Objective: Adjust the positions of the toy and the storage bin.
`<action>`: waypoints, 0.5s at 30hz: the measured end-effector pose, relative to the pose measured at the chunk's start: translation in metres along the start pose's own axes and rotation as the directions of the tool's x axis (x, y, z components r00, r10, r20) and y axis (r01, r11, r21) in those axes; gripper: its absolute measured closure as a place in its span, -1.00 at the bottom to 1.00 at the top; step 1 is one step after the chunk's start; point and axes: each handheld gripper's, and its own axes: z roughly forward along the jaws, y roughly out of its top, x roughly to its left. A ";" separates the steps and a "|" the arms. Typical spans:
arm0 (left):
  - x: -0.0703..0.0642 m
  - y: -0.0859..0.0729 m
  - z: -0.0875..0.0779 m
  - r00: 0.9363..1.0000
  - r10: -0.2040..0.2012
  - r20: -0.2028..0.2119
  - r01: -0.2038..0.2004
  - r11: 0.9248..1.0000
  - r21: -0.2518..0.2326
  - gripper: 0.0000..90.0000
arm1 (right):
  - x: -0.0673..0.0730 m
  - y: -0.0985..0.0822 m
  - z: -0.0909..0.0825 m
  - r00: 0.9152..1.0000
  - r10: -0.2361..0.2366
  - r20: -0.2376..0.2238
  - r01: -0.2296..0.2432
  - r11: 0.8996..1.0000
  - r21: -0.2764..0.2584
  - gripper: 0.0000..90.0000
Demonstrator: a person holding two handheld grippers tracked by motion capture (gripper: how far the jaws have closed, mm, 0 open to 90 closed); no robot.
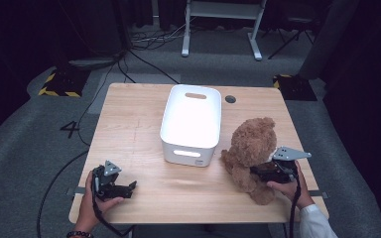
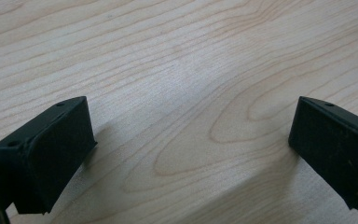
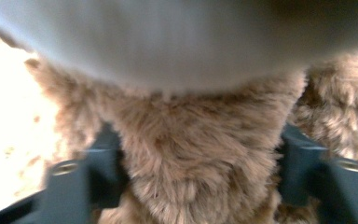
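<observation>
High view: brown teddy bear (image 1: 250,151) sits upright on the wooden surface (image 1: 144,129), near-right part, just beside the white plastic bin (image 1: 191,121), bin's near-right corner close to its paw.
Right tool (image 1: 254,172): at the bear's lower body, pushed into the fur from the right side.
Right gripper view: fur (image 3: 191,163) bulges between both jaws, pads pressed in on each side — clenched on the bear, grasp looks soft, not deep.
Left tool (image 1: 131,187): resting low at the near-left edge, well apart from bear & bin.
Left gripper view: jaws spread wide, bare wood (image 2: 186,116) between them — released, holding nothing.
Likely step: lift bear, drop it in the bin.
Risk 1: plush squashes, grip is mostly fur → bear could slip out on the lift.
Risk 2: bear top-heavy, held low → head may flop & tilt.
Risk 3: bin very close → a leg could snag the rim & shove the bin.
</observation>
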 end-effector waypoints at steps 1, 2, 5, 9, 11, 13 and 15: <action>0.000 0.000 0.000 1.000 0.000 0.001 0.000 1.000 0.000 -1.00 | 0.000 0.000 0.001 1.000 -0.001 -0.001 0.001 1.000 -0.004 -0.04; 0.000 0.000 0.000 1.000 0.002 0.000 -0.002 1.000 0.000 -1.00 | 0.000 0.000 0.001 1.000 0.000 -0.005 0.000 1.000 -0.006 0.02; 0.000 0.000 0.000 1.000 0.002 0.000 -0.002 1.000 0.000 -1.00 | -0.001 -0.001 0.000 1.000 -0.001 -0.004 0.001 1.000 -0.019 0.20; 0.000 0.000 0.000 1.000 0.002 0.000 -0.002 1.000 0.000 -1.00 | -0.002 -0.005 -0.003 1.000 0.000 -0.007 0.000 0.999 -0.052 0.36; 0.000 0.000 0.000 1.000 0.006 -0.001 -0.006 1.000 0.000 -1.00 | -0.001 -0.006 -0.005 1.000 -0.011 -0.011 0.010 0.998 -0.067 0.42; 0.000 0.000 0.000 1.000 0.004 -0.001 -0.004 1.000 -0.001 -0.99 | -0.001 -0.008 -0.007 1.000 -0.015 -0.011 0.014 0.996 -0.085 0.47; 0.000 0.001 0.000 1.000 0.006 -0.001 -0.006 1.000 -0.001 -0.99 | 0.000 -0.010 -0.008 1.000 -0.023 -0.011 0.022 0.994 -0.105 0.49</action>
